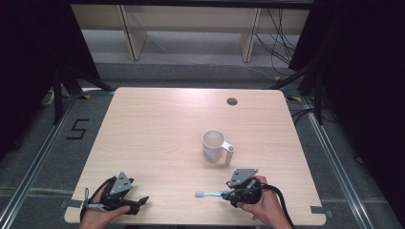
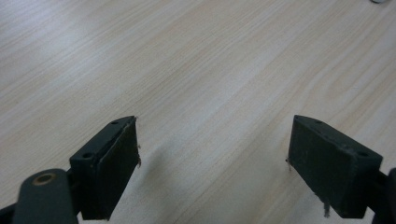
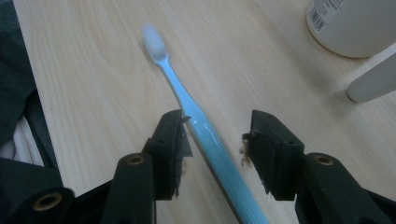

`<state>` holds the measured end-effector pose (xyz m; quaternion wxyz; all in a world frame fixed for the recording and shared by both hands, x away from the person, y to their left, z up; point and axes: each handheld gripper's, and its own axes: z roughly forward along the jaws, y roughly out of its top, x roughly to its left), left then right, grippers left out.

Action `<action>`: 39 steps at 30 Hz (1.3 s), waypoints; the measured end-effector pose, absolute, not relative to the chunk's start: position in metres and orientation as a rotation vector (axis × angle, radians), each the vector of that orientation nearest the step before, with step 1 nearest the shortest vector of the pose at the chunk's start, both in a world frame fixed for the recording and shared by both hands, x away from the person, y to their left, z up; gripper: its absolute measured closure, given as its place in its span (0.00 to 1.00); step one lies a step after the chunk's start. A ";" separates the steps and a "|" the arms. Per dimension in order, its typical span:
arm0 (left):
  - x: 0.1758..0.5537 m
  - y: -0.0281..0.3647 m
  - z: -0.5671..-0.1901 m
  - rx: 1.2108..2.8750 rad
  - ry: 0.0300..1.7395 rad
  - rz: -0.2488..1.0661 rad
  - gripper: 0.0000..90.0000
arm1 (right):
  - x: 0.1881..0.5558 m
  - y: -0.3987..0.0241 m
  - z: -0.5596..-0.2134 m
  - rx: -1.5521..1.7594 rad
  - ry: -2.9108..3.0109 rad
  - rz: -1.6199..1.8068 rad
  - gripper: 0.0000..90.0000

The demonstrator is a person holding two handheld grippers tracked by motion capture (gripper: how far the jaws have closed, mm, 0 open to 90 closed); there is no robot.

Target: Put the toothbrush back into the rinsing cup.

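A pale wood table stands on grey floor, a "5" marked at 9 o'clock. Shelving at 12 o'clock, dark curtains at both sides.

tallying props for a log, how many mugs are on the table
1. The mug stands right of the table's middle, handle toward the right gripper; its base edge shows in the right gripper view.

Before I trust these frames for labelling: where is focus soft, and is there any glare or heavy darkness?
Right gripper view: the toothbrush head blurs, and a glare streak runs along its handle. Left gripper view: the table grain is soft at the far edge, with faint shadows beside the jaws. High view: evenly lit tabletop, black surroundings at both sides; the mug casts hardly any shadow.
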<state>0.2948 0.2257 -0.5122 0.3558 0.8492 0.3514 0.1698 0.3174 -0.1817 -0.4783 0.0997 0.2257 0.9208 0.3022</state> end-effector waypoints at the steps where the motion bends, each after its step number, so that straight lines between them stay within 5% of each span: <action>1: 0.295 0.226 -0.512 2.193 0.908 0.439 0.17 | 0.317 -0.182 -0.478 0.667 2.722 0.894 0.62; 39: 0.295 0.224 -0.512 2.177 0.915 0.434 0.17 | 0.329 -0.166 -0.479 0.544 2.856 0.716 0.72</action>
